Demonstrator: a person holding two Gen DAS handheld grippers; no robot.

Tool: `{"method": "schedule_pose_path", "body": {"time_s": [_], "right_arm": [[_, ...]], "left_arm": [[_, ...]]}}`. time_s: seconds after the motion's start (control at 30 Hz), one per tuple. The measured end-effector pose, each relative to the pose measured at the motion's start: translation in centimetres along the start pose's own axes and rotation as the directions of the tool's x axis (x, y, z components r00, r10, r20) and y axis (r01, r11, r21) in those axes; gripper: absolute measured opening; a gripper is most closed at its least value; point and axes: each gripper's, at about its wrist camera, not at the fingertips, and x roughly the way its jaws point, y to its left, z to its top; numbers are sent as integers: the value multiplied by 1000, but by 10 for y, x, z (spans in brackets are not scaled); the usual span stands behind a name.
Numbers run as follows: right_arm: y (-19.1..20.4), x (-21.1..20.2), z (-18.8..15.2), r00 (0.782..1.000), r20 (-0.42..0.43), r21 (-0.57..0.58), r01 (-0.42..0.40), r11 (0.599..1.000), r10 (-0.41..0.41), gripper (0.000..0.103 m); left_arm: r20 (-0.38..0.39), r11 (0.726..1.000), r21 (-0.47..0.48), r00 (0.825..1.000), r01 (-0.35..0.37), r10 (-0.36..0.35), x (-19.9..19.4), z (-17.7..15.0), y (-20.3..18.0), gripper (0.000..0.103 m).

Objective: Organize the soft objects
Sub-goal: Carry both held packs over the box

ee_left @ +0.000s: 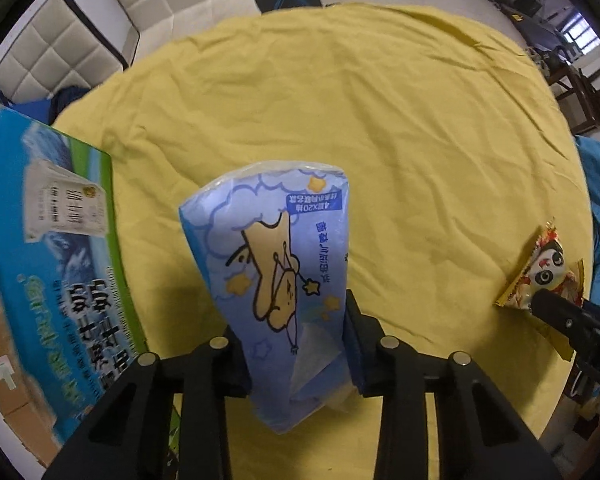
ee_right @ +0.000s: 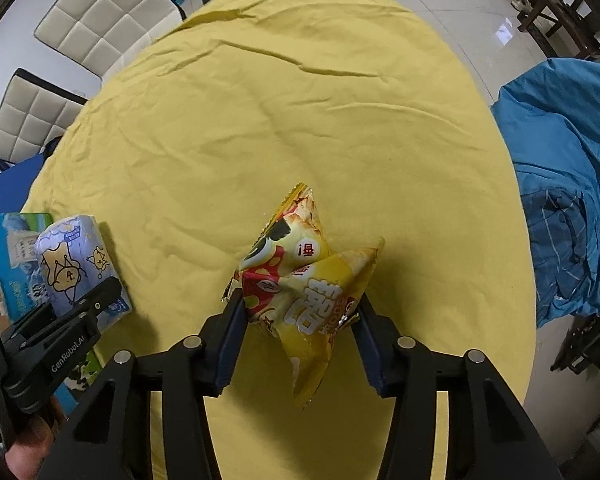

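Observation:
My left gripper (ee_left: 296, 336) is shut on a light-blue tissue pack (ee_left: 276, 264) with a cartoon print, held above the yellow tablecloth (ee_left: 340, 100). The pack also shows at the left of the right wrist view (ee_right: 74, 264), with the left gripper's finger (ee_right: 96, 300) across it. My right gripper (ee_right: 300, 316) is shut on a yellow snack bag (ee_right: 300, 280) and holds it over the cloth (ee_right: 280, 120). The same bag (ee_left: 540, 272) shows at the right edge of the left wrist view, with the right gripper's finger (ee_left: 556, 308) on it.
A blue and green milk carton box (ee_left: 52, 248) stands at the left, close to the tissue pack; it also shows in the right wrist view (ee_right: 8, 248). Padded white chairs (ee_right: 100, 8) stand behind the table. A blue blanket (ee_right: 568, 184) lies on the right.

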Motion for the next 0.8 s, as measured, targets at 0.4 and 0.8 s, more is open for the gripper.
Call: {"method": "schedule_pose_path", "body": {"time_s": [0.4, 0.8], "right_arm": [[34, -64, -31, 993, 99, -78, -56, 995, 63, 49], [109, -133, -86, 972, 189, -182, -103, 978, 137, 48]], "left_arm": [[184, 997, 66, 981, 46, -57, -90, -47, -7, 32], [307, 995, 45, 946, 89, -98, -170, -74, 44, 32]]}}
